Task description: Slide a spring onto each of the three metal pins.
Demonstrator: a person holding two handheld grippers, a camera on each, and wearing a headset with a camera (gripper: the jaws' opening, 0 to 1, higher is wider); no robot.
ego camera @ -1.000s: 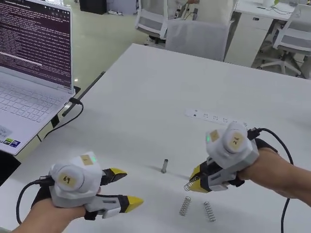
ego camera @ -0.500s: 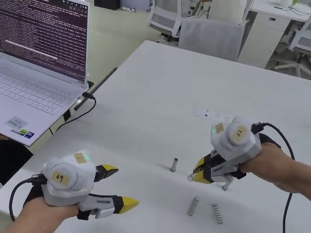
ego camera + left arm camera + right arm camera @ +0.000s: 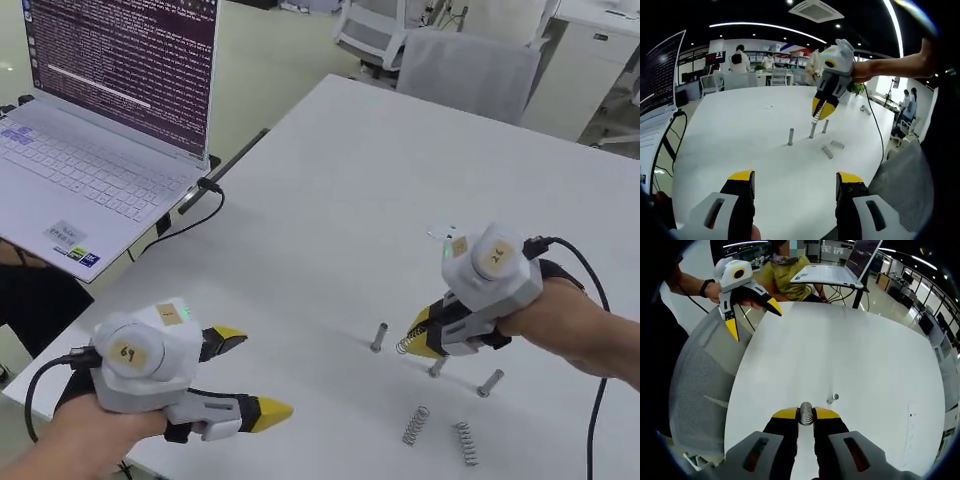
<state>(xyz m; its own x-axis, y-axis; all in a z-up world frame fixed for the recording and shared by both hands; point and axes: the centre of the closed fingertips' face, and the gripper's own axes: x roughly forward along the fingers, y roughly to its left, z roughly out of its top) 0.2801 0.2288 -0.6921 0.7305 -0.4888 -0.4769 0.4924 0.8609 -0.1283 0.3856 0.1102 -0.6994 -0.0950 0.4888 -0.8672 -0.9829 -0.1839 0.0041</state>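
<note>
Spring (image 3: pixel 405 345) nearer pin (image 3: pixel 378 337), right gripper (image 3: pixel 416 340) "26", left gripper (image 3: pixel 258 372) "69"

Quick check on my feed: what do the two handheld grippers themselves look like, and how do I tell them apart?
Both match: rounded white bodies, black fingers with yellow tips, and a small green light on top. The left gripper carries a round tan sticker reading 69; the right gripper has one that looks like 26. A black cable trails from each.

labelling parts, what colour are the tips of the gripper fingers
Yellow tips on dark fingers; clearest in the left gripper view.
</note>
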